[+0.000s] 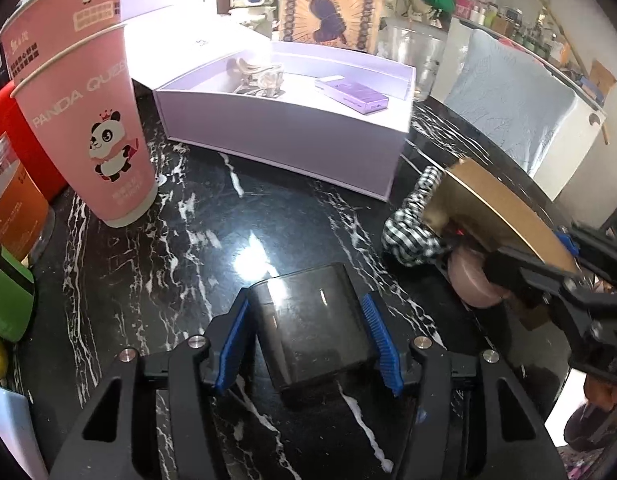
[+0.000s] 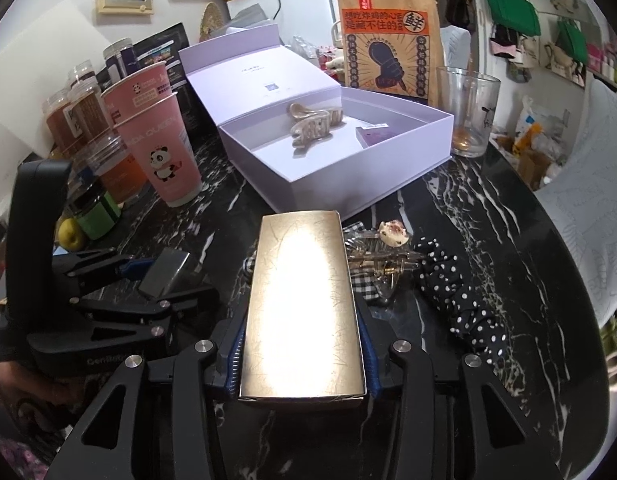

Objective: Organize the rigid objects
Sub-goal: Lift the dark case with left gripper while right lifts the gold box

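My left gripper (image 1: 306, 304) is shut on a small dark grey box (image 1: 312, 328), with a blue pad against each side, low over the black marble table (image 1: 212, 232). In the right wrist view that box (image 2: 168, 272) sits tilted between the left gripper's fingers (image 2: 124, 268). My right gripper (image 2: 304, 320) is shut on a flat gold box (image 2: 304, 304) that hides its fingertips. The same gold box (image 1: 496, 208) shows at the right of the left wrist view. Behind both stands an open lilac box (image 2: 332, 184) holding a beige claw clip (image 2: 312, 124) and a small purple box (image 2: 374, 136).
Stacked pink panda cups (image 2: 168, 148) and several jars (image 2: 80, 116) crowd the left. A drinking glass (image 2: 468, 112) and a paper bag (image 2: 388, 40) stand behind the lilac box. A checked scrunchie (image 1: 412, 224), a flower clip (image 2: 392, 236) and a polka-dot scrunchie (image 2: 456, 292) lie beside the gold box.
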The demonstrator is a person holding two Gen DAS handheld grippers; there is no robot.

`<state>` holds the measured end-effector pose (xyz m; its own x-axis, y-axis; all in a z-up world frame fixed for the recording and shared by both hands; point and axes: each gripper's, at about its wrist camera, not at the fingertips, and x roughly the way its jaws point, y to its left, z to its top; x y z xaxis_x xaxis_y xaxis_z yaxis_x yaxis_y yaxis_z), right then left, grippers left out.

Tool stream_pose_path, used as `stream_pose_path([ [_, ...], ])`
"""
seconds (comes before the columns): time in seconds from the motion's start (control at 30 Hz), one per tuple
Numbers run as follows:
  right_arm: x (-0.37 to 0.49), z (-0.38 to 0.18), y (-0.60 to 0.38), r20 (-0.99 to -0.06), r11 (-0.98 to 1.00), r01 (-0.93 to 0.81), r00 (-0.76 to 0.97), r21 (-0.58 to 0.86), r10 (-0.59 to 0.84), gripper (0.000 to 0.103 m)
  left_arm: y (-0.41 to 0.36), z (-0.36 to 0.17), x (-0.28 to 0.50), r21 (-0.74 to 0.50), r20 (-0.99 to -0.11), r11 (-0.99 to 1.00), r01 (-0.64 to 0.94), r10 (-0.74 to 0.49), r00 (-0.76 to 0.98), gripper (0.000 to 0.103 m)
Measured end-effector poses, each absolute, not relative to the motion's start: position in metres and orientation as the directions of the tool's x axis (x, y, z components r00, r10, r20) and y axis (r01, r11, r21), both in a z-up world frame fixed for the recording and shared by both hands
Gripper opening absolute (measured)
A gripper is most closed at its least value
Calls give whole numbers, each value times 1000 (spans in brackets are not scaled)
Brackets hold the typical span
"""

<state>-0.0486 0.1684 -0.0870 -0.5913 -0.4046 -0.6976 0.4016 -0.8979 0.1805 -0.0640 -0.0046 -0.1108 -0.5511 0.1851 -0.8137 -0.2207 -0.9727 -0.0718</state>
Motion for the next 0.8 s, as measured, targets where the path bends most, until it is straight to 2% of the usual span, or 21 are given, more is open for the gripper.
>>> stream_pose_path([
  [0.27, -39, -84, 177, -666, -895, 347, -601, 279, -441, 45, -11, -101, -79, -120, -836, -962, -244, 230, -498, 55],
  [0.8, -44, -65, 186, -661, -900, 336, -613, 277, -433, 45, 7, -65, -83, -116, -803, -955, -272, 251, -540, 55],
])
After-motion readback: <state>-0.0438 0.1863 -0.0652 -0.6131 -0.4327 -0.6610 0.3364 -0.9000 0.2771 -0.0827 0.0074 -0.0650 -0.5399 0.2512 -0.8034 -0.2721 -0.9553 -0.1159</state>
